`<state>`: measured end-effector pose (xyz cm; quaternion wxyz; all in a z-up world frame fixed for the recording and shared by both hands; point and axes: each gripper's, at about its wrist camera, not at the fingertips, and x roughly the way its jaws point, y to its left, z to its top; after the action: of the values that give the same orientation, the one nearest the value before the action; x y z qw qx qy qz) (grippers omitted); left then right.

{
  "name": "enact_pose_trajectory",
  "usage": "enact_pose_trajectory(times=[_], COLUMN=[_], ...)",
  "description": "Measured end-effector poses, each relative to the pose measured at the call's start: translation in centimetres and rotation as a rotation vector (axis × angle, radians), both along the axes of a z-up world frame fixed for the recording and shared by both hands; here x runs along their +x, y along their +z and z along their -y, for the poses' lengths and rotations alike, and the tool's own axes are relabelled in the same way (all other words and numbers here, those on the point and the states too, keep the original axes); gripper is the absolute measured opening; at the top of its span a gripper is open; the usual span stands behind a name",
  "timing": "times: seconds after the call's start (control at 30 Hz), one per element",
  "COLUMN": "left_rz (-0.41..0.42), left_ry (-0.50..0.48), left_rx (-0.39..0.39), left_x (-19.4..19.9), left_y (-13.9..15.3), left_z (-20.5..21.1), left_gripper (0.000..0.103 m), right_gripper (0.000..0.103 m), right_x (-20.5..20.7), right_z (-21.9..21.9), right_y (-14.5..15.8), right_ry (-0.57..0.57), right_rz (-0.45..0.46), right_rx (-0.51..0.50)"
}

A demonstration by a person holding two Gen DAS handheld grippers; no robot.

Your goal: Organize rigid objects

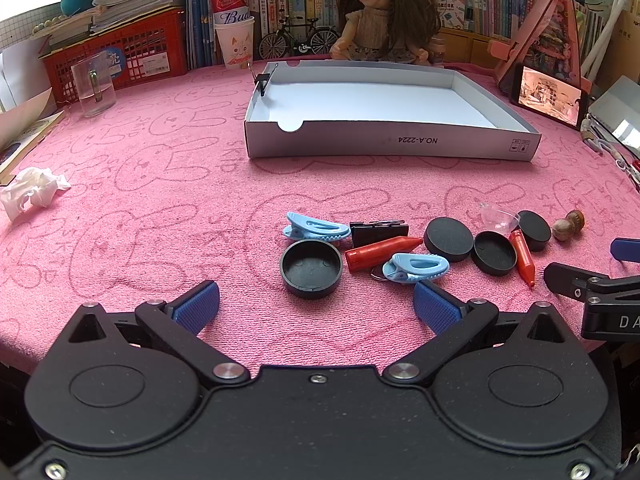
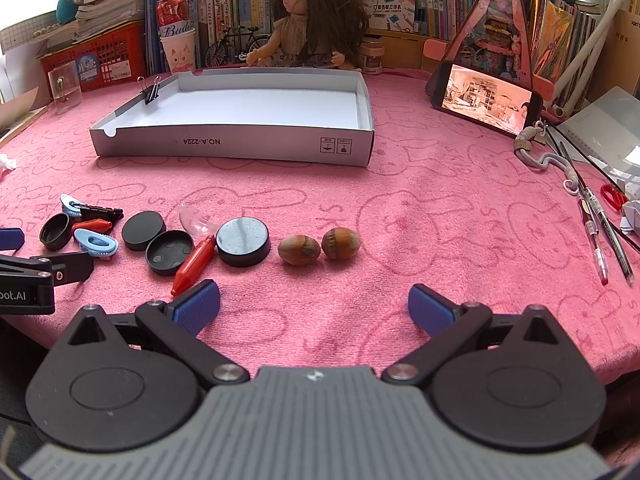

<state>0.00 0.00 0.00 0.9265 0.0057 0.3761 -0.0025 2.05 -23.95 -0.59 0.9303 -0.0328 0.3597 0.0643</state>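
Note:
A white cardboard tray (image 1: 392,142) (image 2: 240,146) lies at the back of the pink cloth with a black binder clip (image 1: 263,82) (image 2: 151,90) on its left wall. In front lies a cluster: black caps (image 1: 311,268) (image 2: 243,241), blue clips (image 1: 314,229) (image 2: 96,242), red crayons (image 1: 380,253) (image 2: 194,264), a black binder clip (image 1: 379,231), a clear piece (image 2: 196,220). Two acorns (image 2: 299,250) (image 2: 341,243) lie right of them. My left gripper (image 1: 316,308) is open and empty just before the upturned cap. My right gripper (image 2: 314,308) is open and empty before the acorns.
A doll (image 1: 380,12), books, a red basket (image 1: 120,56), a can in a cup (image 1: 234,32) and a glass (image 1: 94,88) line the back. A phone (image 2: 486,100), pens (image 2: 600,224) and scissors (image 2: 614,196) lie at the right. Crumpled tissue (image 1: 32,192) lies at the left.

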Motion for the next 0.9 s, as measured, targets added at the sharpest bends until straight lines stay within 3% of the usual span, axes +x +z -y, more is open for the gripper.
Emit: enact_pose_trajectory(times=[0.9], left_rz=[-0.004], left_ry=[-0.007], left_rx=[-0.001], left_x=[-0.16], left_y=[-0.03], left_z=[0.25], left_gripper=[0.103], right_gripper=[0.103], right_x=[0.13], right_z=[0.1], right_y=[0.16], right_ry=[-0.008], right_rz=[-0.018], right_rx=[-0.001])
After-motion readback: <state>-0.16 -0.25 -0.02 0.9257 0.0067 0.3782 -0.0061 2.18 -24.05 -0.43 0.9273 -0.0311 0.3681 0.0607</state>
